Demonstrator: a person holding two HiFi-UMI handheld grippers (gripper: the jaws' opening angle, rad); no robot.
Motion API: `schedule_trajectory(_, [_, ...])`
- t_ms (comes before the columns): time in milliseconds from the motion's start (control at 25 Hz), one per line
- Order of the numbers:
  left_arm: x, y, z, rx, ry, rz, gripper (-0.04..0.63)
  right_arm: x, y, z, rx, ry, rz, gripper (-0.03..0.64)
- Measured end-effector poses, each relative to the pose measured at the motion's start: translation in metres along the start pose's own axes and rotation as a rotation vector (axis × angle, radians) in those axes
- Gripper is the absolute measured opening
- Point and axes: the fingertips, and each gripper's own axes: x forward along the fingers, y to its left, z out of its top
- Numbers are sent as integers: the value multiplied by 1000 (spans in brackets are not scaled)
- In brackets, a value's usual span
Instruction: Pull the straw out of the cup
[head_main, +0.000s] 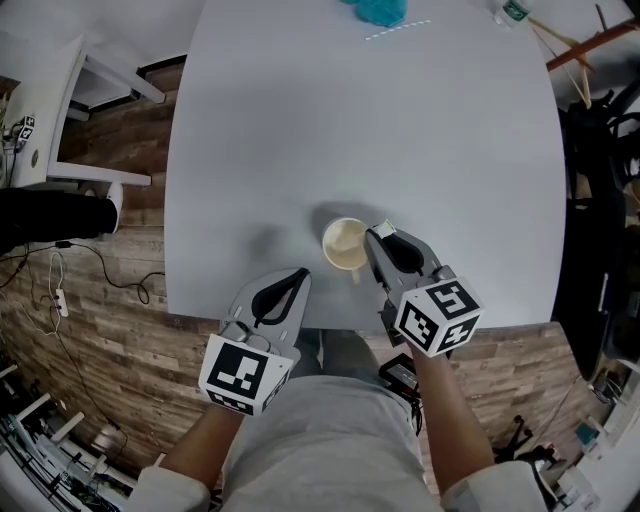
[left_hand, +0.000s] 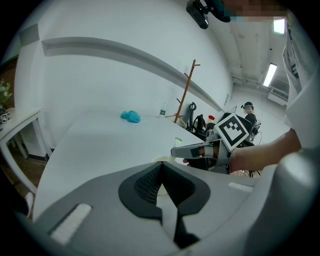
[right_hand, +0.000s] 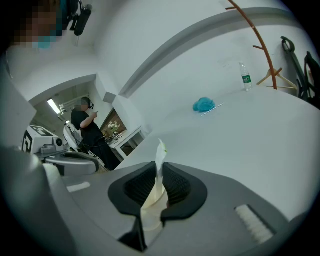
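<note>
standing at the near edge of the white tabletop (head_main: 400, 130), the person holds a tool in each hand. the right tool (head_main: 372, 236) reaches in from the right to the cream cup (head_main: 345, 243), which sits upright on the tabletop close to that near edge. its two dark pads are closed on the straw (right_hand: 160, 152). in the right gripper view the straw runs up between the pads and pokes out above them, a pale strip with a small green mark near its top. its lower part drops toward the cup's mouth just under the jaws, though i cannot see how deep it sits. the left tool (head_main: 302, 272) hovers to the left of the cup, near it but not touching. its jaws are brought together with nothing between them, and its tips point over the front edge of the tabletop. well away at the far end lies a teal cloth bundle (head_main: 380, 10) with a thin pale strip (head_main: 398, 30) just beside it. a clear bottle (right_hand: 245, 76) with a green label stands near the far right corner. a wooden coat stand (left_hand: 186, 92) rises beyond that corner. another person (right_hand: 87, 127) in dark clothes stands in the background off to the left. wood-plank floor (head_main: 110, 330) shows around the tabletop
</note>
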Motion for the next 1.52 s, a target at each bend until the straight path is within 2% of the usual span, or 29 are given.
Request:
schedule_trajectory(720, [-12,-4,11,27,-37,1,19,-16,16,21,-45,-44,1,49])
schedule_trajectory(1520, [-40,-22,33,67,-104,3,20,-68,38,56,-94,-151,-35,49])
